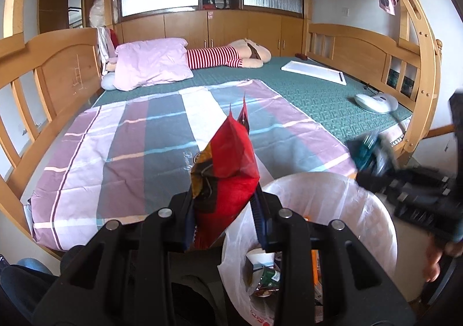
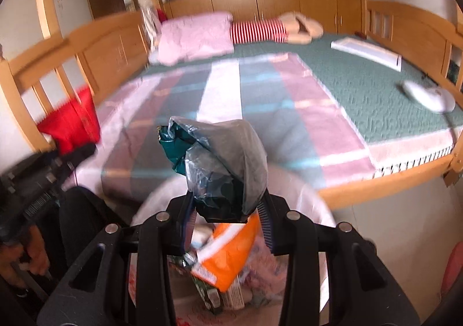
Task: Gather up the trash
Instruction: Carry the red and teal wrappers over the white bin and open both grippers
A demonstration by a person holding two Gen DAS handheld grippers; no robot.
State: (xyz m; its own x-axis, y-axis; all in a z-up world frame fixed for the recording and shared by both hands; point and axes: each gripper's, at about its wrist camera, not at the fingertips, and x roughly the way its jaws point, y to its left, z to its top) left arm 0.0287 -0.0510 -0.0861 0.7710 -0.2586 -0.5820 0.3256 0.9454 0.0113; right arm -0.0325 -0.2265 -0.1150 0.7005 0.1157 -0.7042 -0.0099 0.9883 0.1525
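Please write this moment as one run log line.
left tongs: holding red snack bag | right tongs: holding teal wrapper | both near lined trash bin

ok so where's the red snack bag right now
The red snack bag is pinched in the left tool, centre of the left wrist view, beside the near rim of the white-lined trash bin, in front of the striped sheet.

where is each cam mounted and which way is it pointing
Left wrist: sits on the left gripper, looking along it across the bed; it grips a red wrapper beside the lined bin. The right gripper shows at right.
Right wrist: sits on the right gripper, gripping a teal and silver wrapper above the bin. The left gripper shows at left.
Shared: bed, bin, pink pillow.
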